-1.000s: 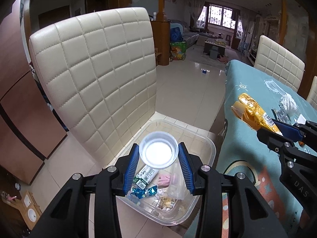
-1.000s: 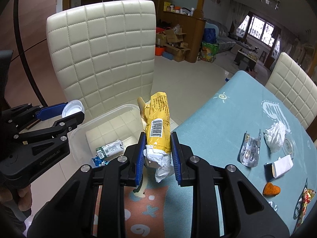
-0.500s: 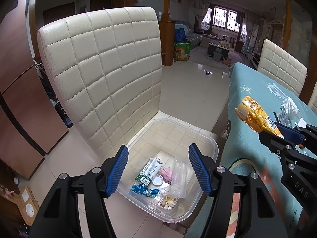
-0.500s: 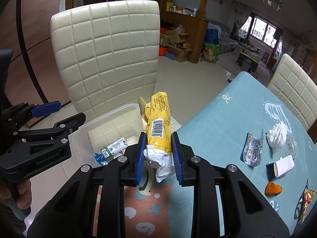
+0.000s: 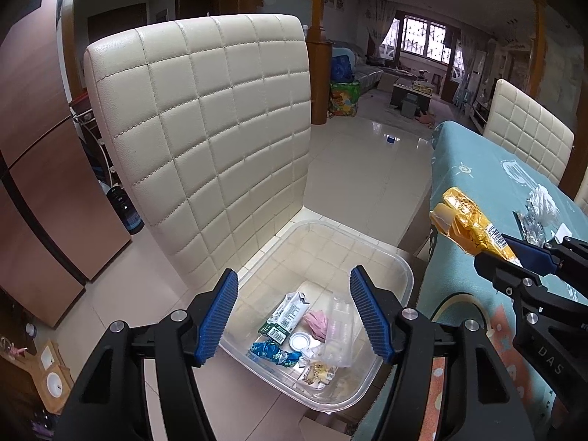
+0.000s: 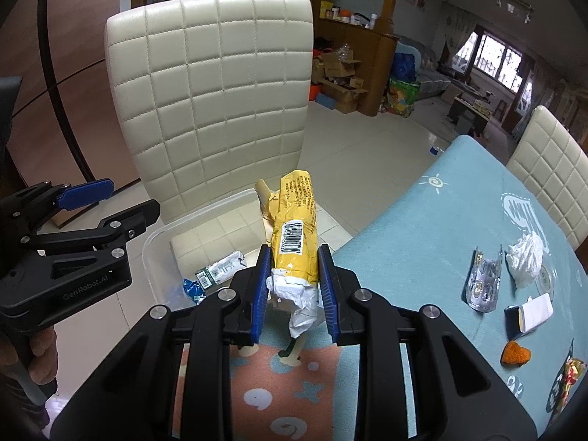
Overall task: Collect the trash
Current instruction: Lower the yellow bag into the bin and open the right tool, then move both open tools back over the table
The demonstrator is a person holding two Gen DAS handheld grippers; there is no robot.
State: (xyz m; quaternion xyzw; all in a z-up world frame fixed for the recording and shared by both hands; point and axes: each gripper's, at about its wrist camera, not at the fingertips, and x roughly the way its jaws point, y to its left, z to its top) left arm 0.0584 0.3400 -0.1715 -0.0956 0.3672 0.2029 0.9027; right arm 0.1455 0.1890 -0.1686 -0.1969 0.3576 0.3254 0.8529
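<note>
A cream quilted leather chair (image 5: 205, 139) with square stitched panels stands at the left, its back upright; on its seat rests a clear, round-cornered plastic bin (image 5: 398, 268). In the bin's near half lie crumpled pieces of trash: one green-and-white carton (image 5: 284, 316), one blue foil wrapper (image 5: 273, 352), one small round white lid (image 5: 299, 340), one pink wad (image 5: 316, 323) and a clear crinkled plastic tray (image 5: 340, 327); the far half of the bin is bare. The left gripper (image 5: 294, 316) hovers above the bin, its ribbed blue pads wide apart with nothing between them, having just opened. The bin's right rim sits just beside the edge of the table, which is covered with a teal cloth (image 6: 422, 228). The right gripper (image 6: 294, 286) is clamped narrowly on a long yellow crinkled wrapper (image 6: 296, 228) with a barcode and a torn white end, held over the table edge, its far tip above the bin. Farther right on the cloth, well apart from the gripper: one clear plastic blister (image 6: 483, 279), one white crumpled tissue (image 6: 525, 257), one small white-and-blue box (image 6: 531, 312), one orange heart-shaped piece (image 6: 516, 353)
</note>
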